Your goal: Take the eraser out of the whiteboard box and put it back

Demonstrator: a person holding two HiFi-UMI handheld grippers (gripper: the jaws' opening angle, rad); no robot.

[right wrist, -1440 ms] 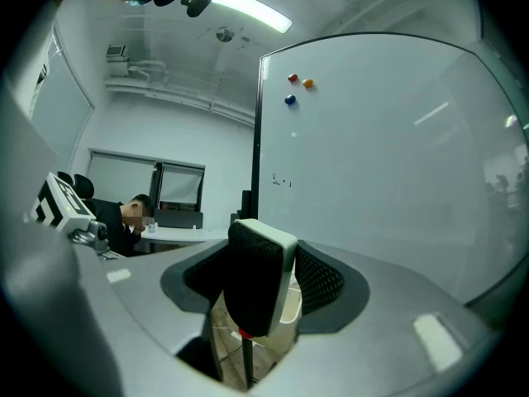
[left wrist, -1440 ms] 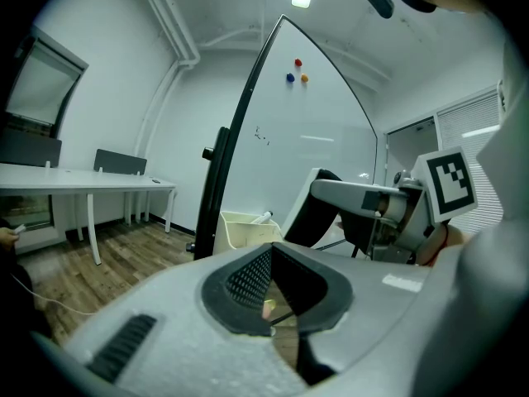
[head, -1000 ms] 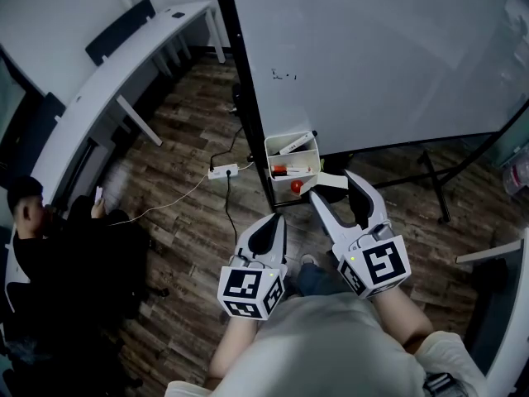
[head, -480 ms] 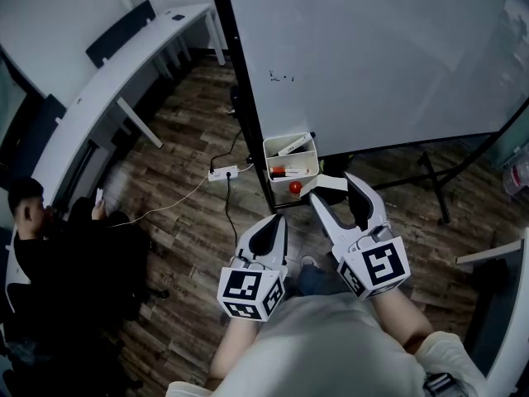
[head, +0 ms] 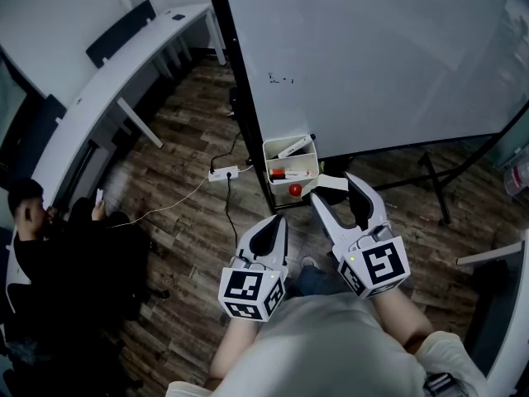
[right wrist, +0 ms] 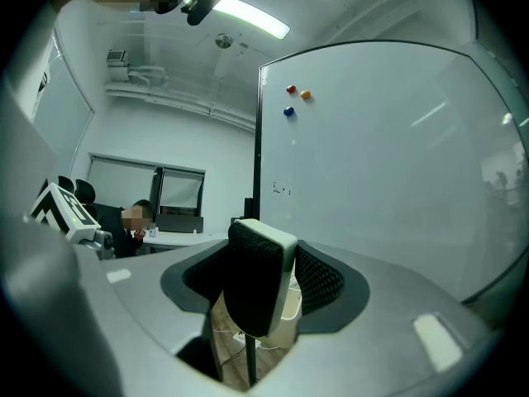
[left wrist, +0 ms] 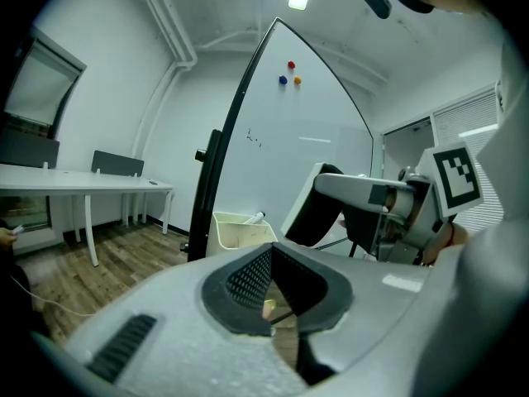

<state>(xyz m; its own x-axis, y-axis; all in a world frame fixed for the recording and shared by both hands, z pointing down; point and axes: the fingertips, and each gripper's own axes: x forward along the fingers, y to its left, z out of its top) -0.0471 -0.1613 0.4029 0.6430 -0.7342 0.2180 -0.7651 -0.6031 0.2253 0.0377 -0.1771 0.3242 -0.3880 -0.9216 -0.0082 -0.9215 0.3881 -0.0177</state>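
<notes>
The right gripper [head: 333,187] is clamping the dark-felt, white-backed block eraser [right wrist: 258,275], holding it outside and just beside the cream plastic whiteboard box [head: 268,157]. So the removal looks done and the return is still to come. The left gripper [head: 278,219] is sitting closed and empty. The small scribble on the white whiteboard [head: 372,56] is too small to read, and no brand is showing.

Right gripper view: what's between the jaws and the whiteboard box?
The eraser, clamped by the right gripper, stands in front of the whiteboard box in that view.
</notes>
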